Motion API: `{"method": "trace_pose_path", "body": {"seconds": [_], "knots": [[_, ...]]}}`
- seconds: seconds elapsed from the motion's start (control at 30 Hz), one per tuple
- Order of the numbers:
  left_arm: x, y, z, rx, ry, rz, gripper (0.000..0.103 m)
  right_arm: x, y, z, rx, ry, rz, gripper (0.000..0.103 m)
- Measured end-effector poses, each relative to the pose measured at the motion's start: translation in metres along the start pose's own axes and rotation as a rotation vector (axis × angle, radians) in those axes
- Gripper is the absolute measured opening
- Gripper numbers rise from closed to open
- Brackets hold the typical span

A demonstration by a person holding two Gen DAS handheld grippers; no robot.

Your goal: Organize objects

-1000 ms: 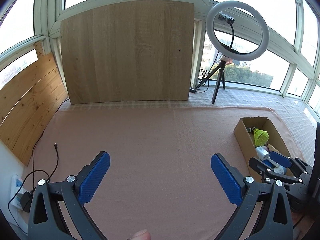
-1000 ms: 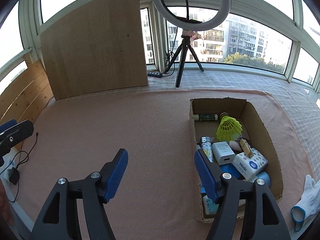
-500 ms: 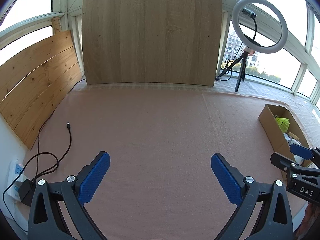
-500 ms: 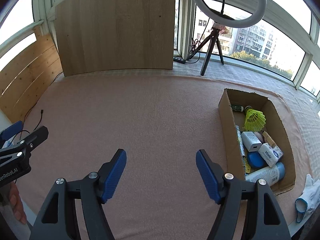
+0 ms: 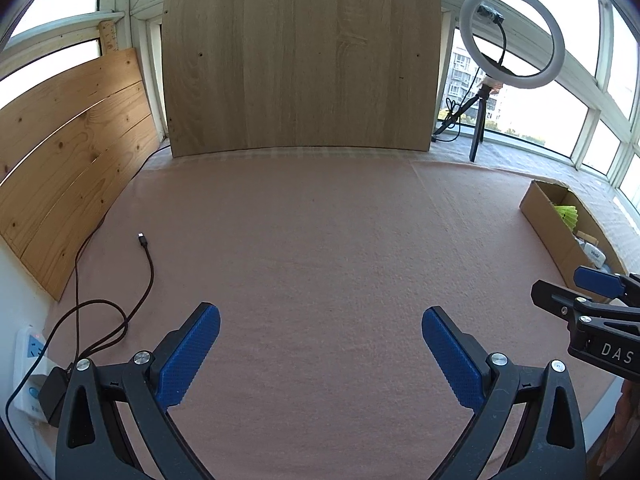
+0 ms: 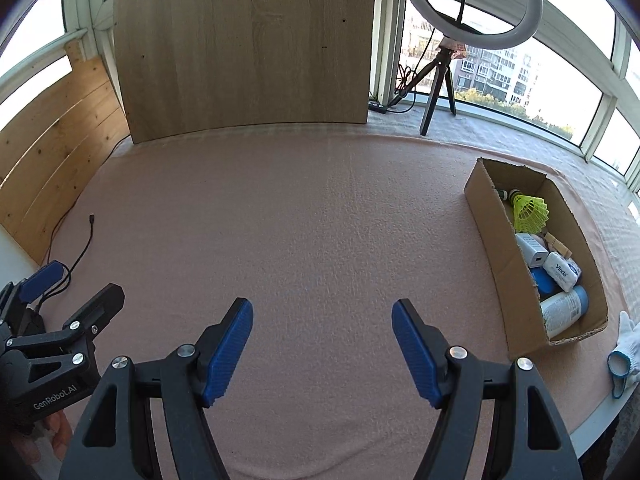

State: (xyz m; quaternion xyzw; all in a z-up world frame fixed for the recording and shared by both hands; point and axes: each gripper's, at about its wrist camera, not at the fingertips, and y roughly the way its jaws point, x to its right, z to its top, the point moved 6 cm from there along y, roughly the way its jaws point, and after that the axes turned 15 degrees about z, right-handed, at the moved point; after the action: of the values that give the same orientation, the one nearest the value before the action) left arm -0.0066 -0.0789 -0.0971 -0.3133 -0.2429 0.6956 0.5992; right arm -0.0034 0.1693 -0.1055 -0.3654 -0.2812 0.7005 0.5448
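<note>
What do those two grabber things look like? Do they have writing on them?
Each gripper is black plastic with silver screws and two long fingers tipped with bumpy blue pads. The left gripper shows white "GenRobot.AI" lettering in the right wrist view; the right gripper shows "DAS".

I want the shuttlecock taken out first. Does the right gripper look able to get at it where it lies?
Probably yes: the right gripper is open and empty, the cardboard box is open-topped, and the yellow shuttlecock lies uncovered.

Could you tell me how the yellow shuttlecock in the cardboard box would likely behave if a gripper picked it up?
The yellow shuttlecock is probably very light, since its skirt is open mesh. That thin skirt would likely flex or crush under a firm squeeze. Its flared, conical shape suggests it would roll in a curve if pushed.
</note>
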Motion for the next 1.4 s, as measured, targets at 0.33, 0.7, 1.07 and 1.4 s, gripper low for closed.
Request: {"method": "trace_pose_path", "body": {"seconds": [0.33, 0.7, 1.07, 1.4], "knots": [[-0.013, 0.011, -0.004, -0.016, -0.019, 0.003, 0.102, 0.016, 0.002, 0.001, 0.004, 0.104, -0.056, 0.068], [-0.013, 0.014, 0.001, -0.011, -0.022, -0.003, 0.102, 0.004, 0.004, 0.017, 0.024, 0.08, -0.064, 0.068], [-0.013, 0.022, 0.007, -0.021, -0.028, -0.012, 0.102, 0.002, 0.014, 0.021, 0.013, 0.094, -0.059, 0.068], [-0.02, 0.024, 0.006, -0.026, -0.033, -0.014, 0.102, -0.01, 0.019, 0.021, 0.013, 0.09, -0.055, 0.068]]}}
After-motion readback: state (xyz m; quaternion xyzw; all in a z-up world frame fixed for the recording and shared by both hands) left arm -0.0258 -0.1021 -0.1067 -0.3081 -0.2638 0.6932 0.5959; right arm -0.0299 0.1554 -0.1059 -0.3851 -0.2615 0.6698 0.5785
